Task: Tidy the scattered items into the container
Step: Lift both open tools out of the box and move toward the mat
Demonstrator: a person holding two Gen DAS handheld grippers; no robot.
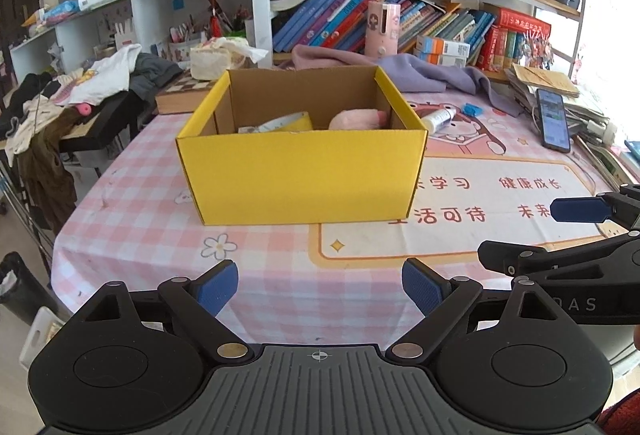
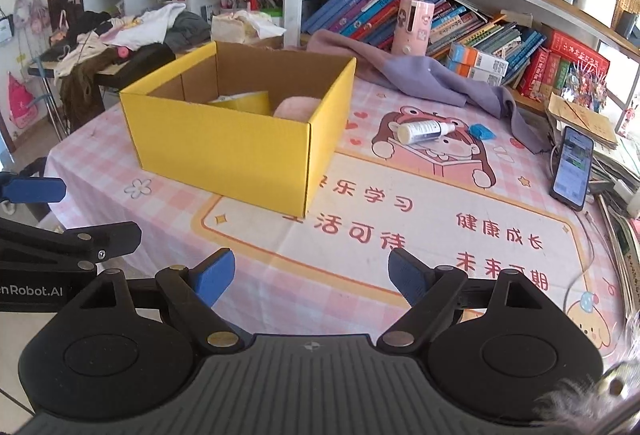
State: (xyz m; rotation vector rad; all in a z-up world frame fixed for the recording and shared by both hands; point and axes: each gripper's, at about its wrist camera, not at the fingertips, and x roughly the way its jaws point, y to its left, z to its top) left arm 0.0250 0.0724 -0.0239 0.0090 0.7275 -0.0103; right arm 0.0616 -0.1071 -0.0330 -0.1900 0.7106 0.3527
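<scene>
A yellow cardboard box [image 1: 304,175] [image 2: 224,151] stands open on the pink checked tablecloth. Inside it lie a pink plush thing [image 1: 356,120] [image 2: 298,106] and a yellow-edged packet [image 1: 280,123] [image 2: 244,100]. To the right of the box, a white bottle [image 1: 438,119] [image 2: 424,131] lies on the cloth beside a small blue item [image 1: 472,110] [image 2: 482,131]. My left gripper [image 1: 320,285] hovers open and empty in front of the box. My right gripper [image 2: 310,275] is open and empty too, nearer than the box and to its right.
A phone [image 1: 554,119] [image 2: 572,165] leans against stacked papers at the right. A purple cloth [image 1: 420,71] [image 2: 432,75] lies behind the box below the bookshelf. Clothes are piled on a side table [image 1: 100,115] at the left. The table's left edge drops to the floor.
</scene>
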